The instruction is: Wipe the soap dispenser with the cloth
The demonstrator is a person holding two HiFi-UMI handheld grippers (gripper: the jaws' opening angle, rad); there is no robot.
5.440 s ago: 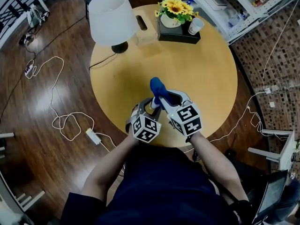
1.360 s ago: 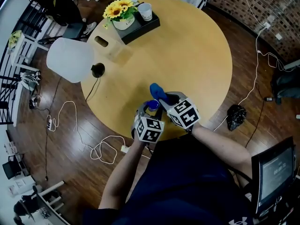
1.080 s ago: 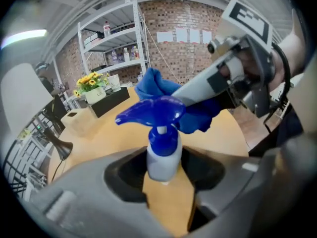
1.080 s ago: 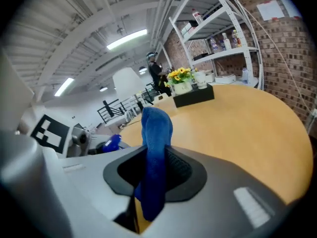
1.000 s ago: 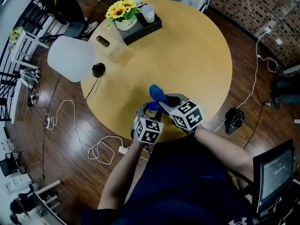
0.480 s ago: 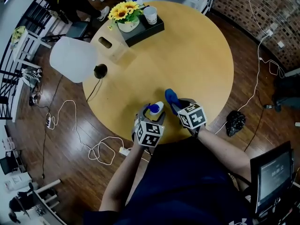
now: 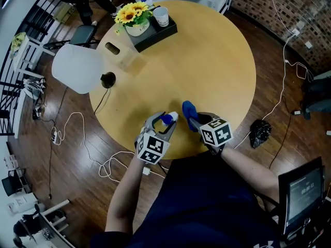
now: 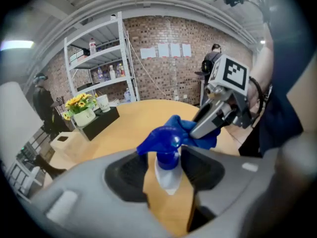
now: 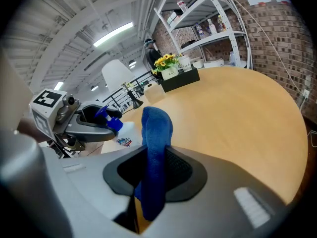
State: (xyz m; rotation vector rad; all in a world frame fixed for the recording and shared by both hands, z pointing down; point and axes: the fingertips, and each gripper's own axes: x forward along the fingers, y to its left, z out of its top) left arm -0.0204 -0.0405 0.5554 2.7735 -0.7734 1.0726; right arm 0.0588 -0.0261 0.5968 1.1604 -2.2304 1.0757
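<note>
The soap dispenser (image 7: 168, 120), a white bottle with a blue pump head (image 8: 167, 144), is held tilted above the round wooden table (image 7: 207, 61) near its front edge. My left gripper (image 7: 165, 124) is shut on the bottle's neck, one jaw on each side (image 8: 166, 168). My right gripper (image 7: 195, 120) is shut on a blue cloth (image 7: 189, 113), which stands up out of its jaws (image 9: 156, 128). The cloth sits just right of the pump head; in the right gripper view the dispenser (image 9: 118, 129) shows a little apart, to the left.
A white-shaded lamp (image 7: 77, 68) stands at the table's left edge, with a wooden box (image 7: 117, 50) beside it. A black tray (image 7: 155, 31) at the back holds sunflowers (image 7: 131, 13) and a cup (image 7: 161, 15). Cables (image 7: 77, 123) lie on the floor.
The cloth, which lay over the pump head a second ago, has come off to the right. The left gripper has lifted and tilted the dispenser.
</note>
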